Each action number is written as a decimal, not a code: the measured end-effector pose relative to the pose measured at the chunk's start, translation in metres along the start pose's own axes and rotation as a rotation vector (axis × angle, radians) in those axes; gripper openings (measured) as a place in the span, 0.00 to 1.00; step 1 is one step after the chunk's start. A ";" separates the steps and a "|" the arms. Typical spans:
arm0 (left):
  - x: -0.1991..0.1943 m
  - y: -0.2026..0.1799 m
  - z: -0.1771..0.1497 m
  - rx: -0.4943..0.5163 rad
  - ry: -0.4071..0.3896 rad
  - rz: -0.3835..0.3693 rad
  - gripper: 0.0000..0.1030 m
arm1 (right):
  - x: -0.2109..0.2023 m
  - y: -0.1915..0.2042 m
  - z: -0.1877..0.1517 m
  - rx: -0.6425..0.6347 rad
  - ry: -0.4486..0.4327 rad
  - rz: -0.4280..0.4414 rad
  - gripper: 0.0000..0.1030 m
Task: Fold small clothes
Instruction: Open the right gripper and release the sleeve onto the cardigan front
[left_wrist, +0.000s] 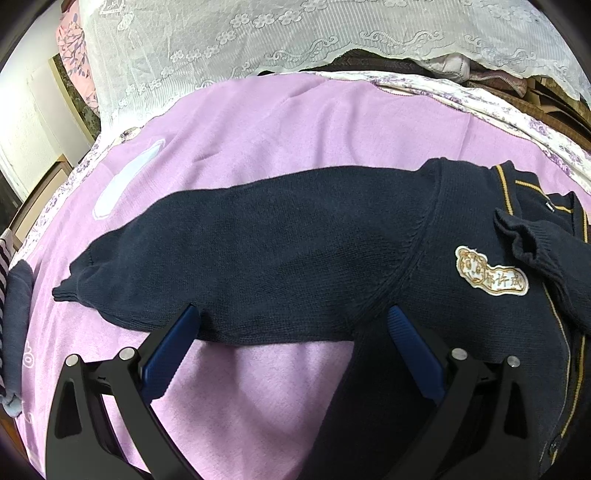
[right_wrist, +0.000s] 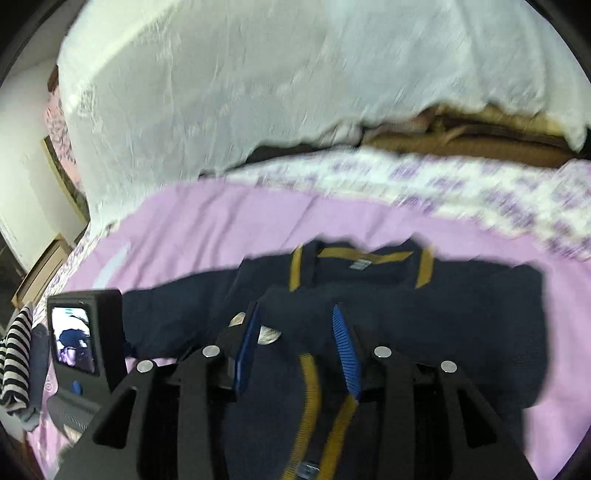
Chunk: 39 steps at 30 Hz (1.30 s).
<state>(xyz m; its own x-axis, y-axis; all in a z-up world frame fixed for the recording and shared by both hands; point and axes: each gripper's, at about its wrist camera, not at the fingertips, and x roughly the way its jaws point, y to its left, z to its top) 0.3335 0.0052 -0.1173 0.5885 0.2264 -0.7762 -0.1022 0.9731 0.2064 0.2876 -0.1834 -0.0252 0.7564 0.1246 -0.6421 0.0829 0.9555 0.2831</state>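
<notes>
A small navy knit cardigan (left_wrist: 424, 236) with yellow trim and a cream name patch (left_wrist: 491, 275) lies flat on a pink blanket (left_wrist: 258, 122). Its one sleeve (left_wrist: 240, 258) stretches out to the left; the other sleeve's cuff (left_wrist: 524, 240) is folded over the chest. My left gripper (left_wrist: 291, 325) is open and empty, its blue pads at the sleeve's lower edge. In the blurred right wrist view the cardigan (right_wrist: 461, 295) lies below the camera. My right gripper (right_wrist: 295, 321) is open above the cardigan's front, holding nothing.
A white lace cover (left_wrist: 295, 33) hangs over stacked things at the back. A striped garment (right_wrist: 14, 354) and a grey-blue one (left_wrist: 16, 314) lie at the blanket's left edge. The left gripper's body with its screen (right_wrist: 81, 339) shows in the right wrist view.
</notes>
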 end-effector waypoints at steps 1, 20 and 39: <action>-0.003 0.000 0.001 0.003 -0.005 0.001 0.96 | -0.016 -0.011 0.001 0.000 -0.039 -0.027 0.40; -0.005 -0.110 0.040 0.139 0.037 -0.070 0.96 | -0.021 -0.165 -0.004 0.202 -0.011 -0.175 0.24; -0.006 -0.062 0.025 0.017 -0.004 -0.185 0.96 | -0.024 -0.157 -0.045 0.089 0.027 -0.225 0.28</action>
<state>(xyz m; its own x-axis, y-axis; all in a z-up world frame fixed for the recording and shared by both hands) 0.3567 -0.0573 -0.1102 0.5988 0.0434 -0.7997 0.0214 0.9973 0.0701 0.2273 -0.3242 -0.0868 0.6946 -0.0803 -0.7149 0.3050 0.9329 0.1916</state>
